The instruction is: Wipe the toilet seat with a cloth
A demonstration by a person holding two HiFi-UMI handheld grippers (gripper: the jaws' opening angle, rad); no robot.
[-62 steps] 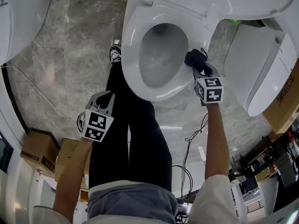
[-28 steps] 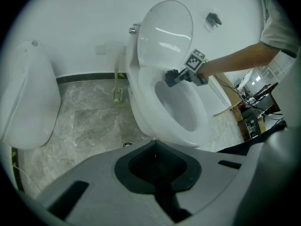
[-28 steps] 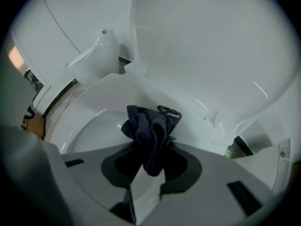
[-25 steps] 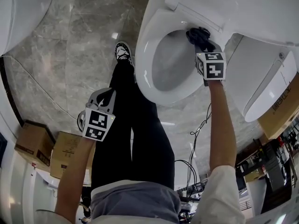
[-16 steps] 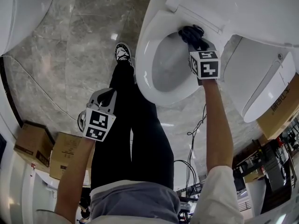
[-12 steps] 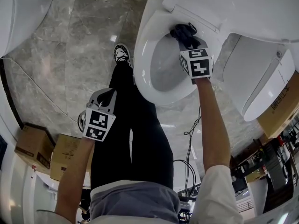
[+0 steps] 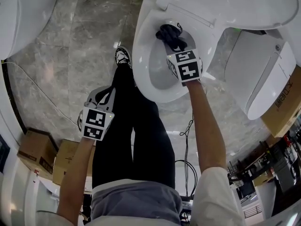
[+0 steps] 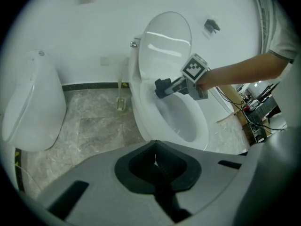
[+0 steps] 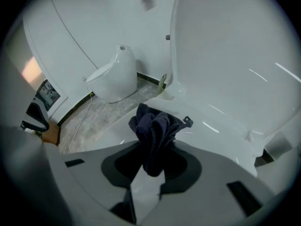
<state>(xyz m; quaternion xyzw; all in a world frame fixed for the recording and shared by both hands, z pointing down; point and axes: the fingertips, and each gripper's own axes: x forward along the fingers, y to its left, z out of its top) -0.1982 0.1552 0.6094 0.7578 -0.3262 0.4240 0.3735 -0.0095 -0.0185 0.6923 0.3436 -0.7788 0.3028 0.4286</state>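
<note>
Marble floor (image 7: pixel 84 46), white washroom. Dark cloth (image 7: pixel 169 33) is bunched at the rear of the toilet seat (image 7: pixel 141 60), pinched by the right gripper (image 7: pixel 175 45). Wiping well likely means pressing it flat and following the rim. Left gripper (image 7: pixel 102 97), jaws pressed together and empty, hangs well aside.

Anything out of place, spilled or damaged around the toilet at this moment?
Nothing stands out. The right gripper holds a dark cloth at the back of the toilet seat, with the lid up. The left gripper is shut and empty.
</note>
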